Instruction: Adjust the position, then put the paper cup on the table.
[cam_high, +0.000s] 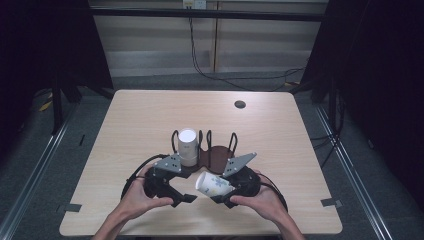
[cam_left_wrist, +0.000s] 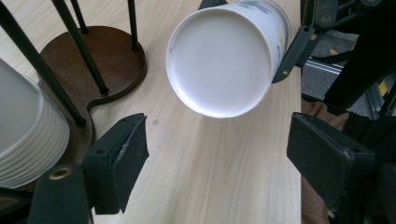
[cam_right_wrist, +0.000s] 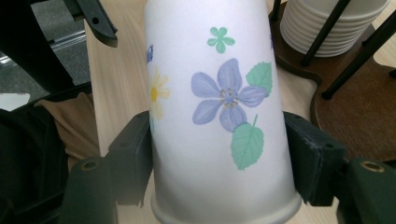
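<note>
Closest to me, my right gripper (cam_high: 220, 196) is clamped on the flowered paper cup (cam_right_wrist: 219, 116), one jaw pressing each side of its wall near the rim, as the right gripper view shows. I hold it on its side, lifted off the table (cam_high: 150, 115), with its closed white bottom turned toward my left gripper (cam_high: 186, 198), probably so that hand can take the far end or steady it. In the left gripper view that round bottom (cam_left_wrist: 219, 60) hangs ahead of and above my jaws, which stand wide apart with only bare wood between them, touching nothing. So the left hand is free and waiting, lined up on the cup but not yet around it.

Just beyond both grippers sits the dark wooden cup holder (cam_high: 212, 156), a two-lobed base with thin black uprights rising from it. Its left bay carries a stack of white cups (cam_high: 188, 146), nested and upright, held in place by those rods. The right bay is vacant, and I judge the flowered cup either belongs there or goes onto the stack.

Farther off, the table runs bare up to a small round grommet (cam_high: 240, 104) near its back edge
</note>
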